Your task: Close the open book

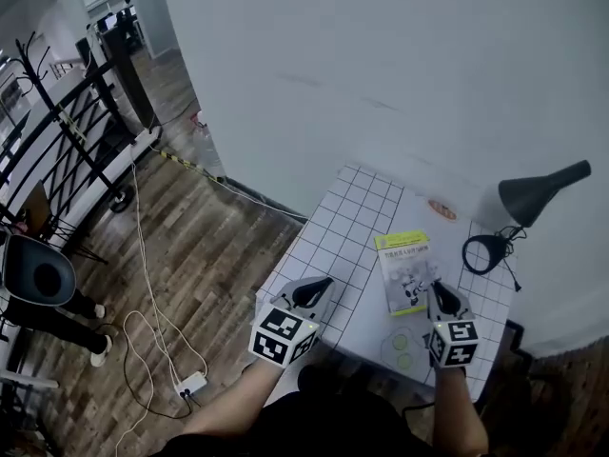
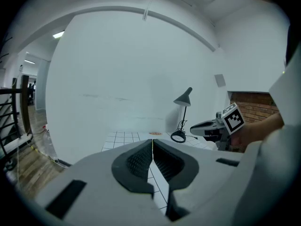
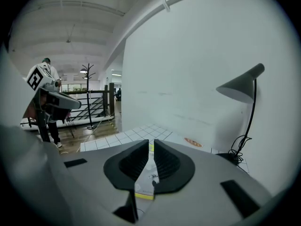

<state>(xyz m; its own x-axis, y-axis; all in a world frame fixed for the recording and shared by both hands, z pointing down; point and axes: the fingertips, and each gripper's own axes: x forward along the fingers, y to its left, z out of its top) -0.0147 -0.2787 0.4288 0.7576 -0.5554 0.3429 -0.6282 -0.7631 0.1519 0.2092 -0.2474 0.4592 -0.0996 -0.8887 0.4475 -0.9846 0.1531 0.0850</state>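
The book point(image 1: 403, 271) lies closed on the table point(image 1: 335, 232), at twelve o'clock from the right hand-held gripper point(image 1: 441, 291), whose jaws stand a slit apart and empty. The left hand-held gripper point(image 1: 319, 288) is pressed together. The task looks done.

- Book point(image 1: 404, 272) on the counter point(image 1: 333, 231): lines of dark print on the cover's yellow-green top band, too small to read
- Orange oval label point(image 1: 442, 210) on the counter: its marking cannot be made out
- Marker cubes point(image 1: 283, 336) on the left hand-held gripper point(image 1: 322, 285) and right hand-held gripper point(image 1: 436, 288): black-and-white square code patterns, no letters or numbers
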